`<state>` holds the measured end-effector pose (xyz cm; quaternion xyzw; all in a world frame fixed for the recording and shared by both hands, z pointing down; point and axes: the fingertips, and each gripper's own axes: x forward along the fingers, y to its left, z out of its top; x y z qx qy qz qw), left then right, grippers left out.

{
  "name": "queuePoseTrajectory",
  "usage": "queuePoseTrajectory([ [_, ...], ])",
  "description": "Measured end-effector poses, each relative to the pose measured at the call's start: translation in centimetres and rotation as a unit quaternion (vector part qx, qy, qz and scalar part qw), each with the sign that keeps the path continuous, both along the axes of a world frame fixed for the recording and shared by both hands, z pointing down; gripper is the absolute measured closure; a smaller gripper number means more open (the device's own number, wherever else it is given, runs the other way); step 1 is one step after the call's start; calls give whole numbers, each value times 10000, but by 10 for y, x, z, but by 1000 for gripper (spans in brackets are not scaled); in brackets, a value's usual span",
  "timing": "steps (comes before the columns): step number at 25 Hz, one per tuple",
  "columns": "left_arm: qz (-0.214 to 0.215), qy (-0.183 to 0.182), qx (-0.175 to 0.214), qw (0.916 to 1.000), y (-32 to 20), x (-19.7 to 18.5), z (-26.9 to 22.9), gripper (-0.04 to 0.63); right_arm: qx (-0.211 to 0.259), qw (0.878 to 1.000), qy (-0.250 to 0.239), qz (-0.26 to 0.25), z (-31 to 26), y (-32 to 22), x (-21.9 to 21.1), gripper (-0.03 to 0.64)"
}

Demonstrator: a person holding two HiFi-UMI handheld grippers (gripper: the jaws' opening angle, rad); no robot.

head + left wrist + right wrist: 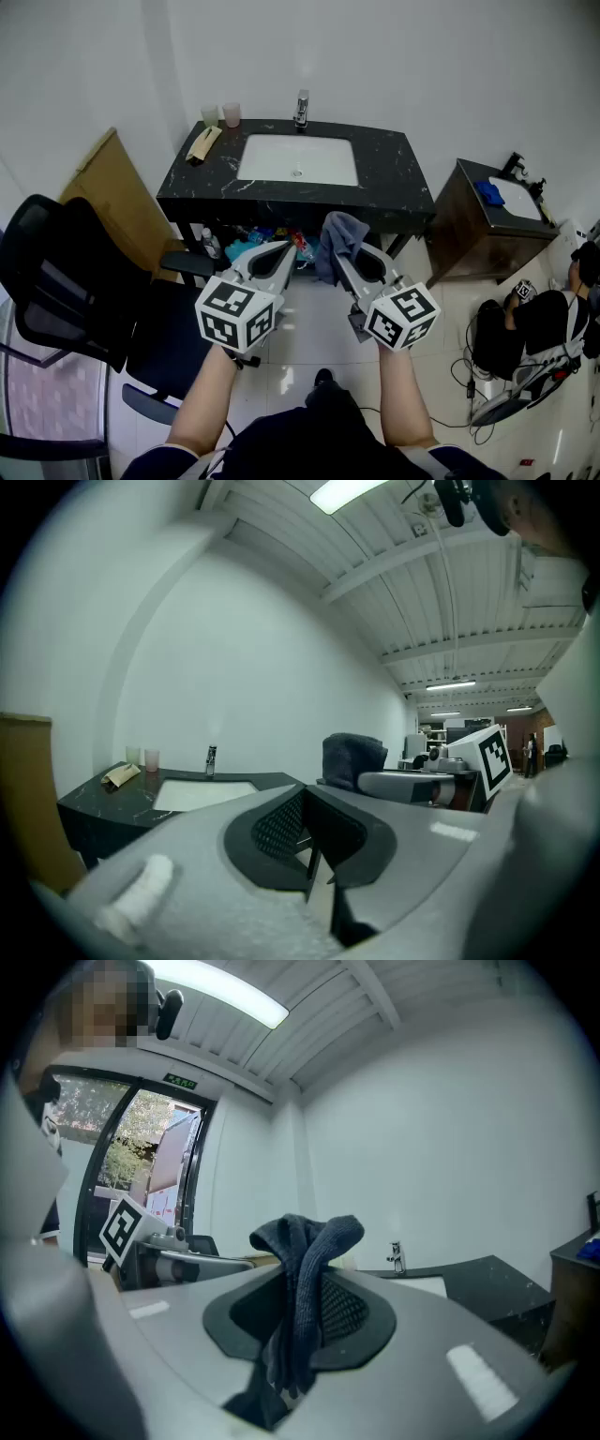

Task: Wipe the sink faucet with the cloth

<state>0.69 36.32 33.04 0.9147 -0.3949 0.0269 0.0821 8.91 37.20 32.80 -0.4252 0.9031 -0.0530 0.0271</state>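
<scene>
White wall stands behind a black marble table (pixel 398 183) with a white sink (pixel 298 159) set in it, and the faucet (pixel 301 108) rises at the back edge of this sink, straight ahead of both tongs and well apart from them. The step in hand, as I judge it, is the approach: the cloth is already taken up, but the wiping is not yet begun. The right tongs (pixel 340 255) are closed on the dark grey cloth (pixel 305 1269). It is pinched between the jaws, with a bunched part standing up above their tips and the rest hanging down inside them. The left tongs (pixel 279 251) are shut with nothing between the jaws, just beside the right ones. Both forearms reach forward side by side from the body, and both tongs lie about level, pointing toward the table, the left one perhaps a little downward. Two small cups (pixel 221 114) and a folded brown thing (pixel 202 143) lie far ahead and to the left of the left tongs, away from the faucet. The next move calls for carrying the right tongs forward over the sink until the bunched cloth touches the faucet, keeping the grip firm so the cloth does not slip out. The left tongs have no clear work and should keep out of the way.
</scene>
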Motion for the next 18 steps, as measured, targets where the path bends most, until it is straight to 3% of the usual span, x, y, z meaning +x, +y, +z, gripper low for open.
queuePoseTrajectory([
  [9,-316,-92,-108,9994,-91,58,4,594,-142,9994,-99,-294,5,-94,60,537],
  [18,-657,-211,-183,9975,-173,82,7,594,-106,9987,-157,-470,3,-180,99,537],
])
